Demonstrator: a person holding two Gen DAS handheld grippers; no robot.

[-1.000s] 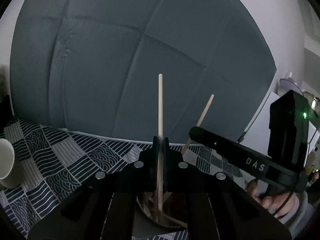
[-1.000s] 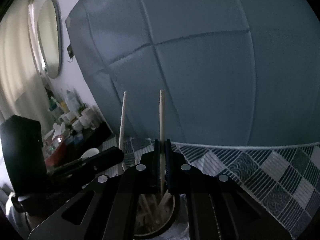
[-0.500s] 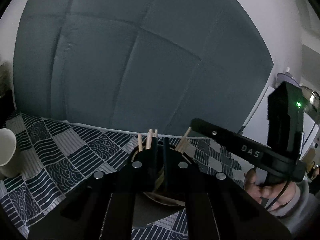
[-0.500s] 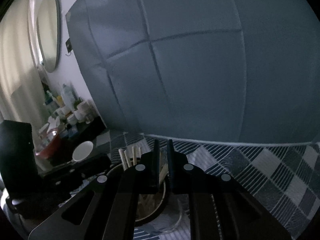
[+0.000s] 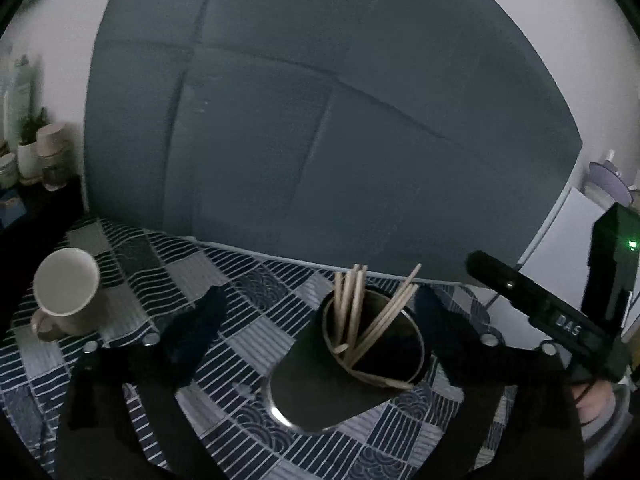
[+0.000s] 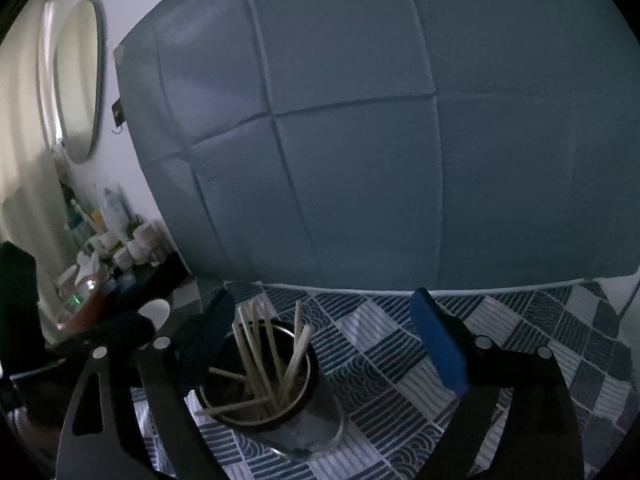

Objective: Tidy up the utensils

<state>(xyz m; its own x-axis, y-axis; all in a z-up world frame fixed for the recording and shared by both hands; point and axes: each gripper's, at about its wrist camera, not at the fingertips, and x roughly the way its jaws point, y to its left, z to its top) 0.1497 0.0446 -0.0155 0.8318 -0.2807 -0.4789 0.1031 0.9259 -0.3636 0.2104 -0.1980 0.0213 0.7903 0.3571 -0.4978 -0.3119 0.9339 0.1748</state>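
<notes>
My left gripper (image 5: pixel 316 312) and right gripper (image 6: pixel 320 328) have just opened empty; the chopsticks (image 5: pixel 360 316) stand in the metal cup (image 5: pixel 360 368), none left in sight.

the left claw (image 5: pixel 318 312) has just been opening, its jaws wide around the metal cup (image 5: pixel 360 376) of chopsticks (image 5: pixel 352 312), gripping nothing.
</notes>
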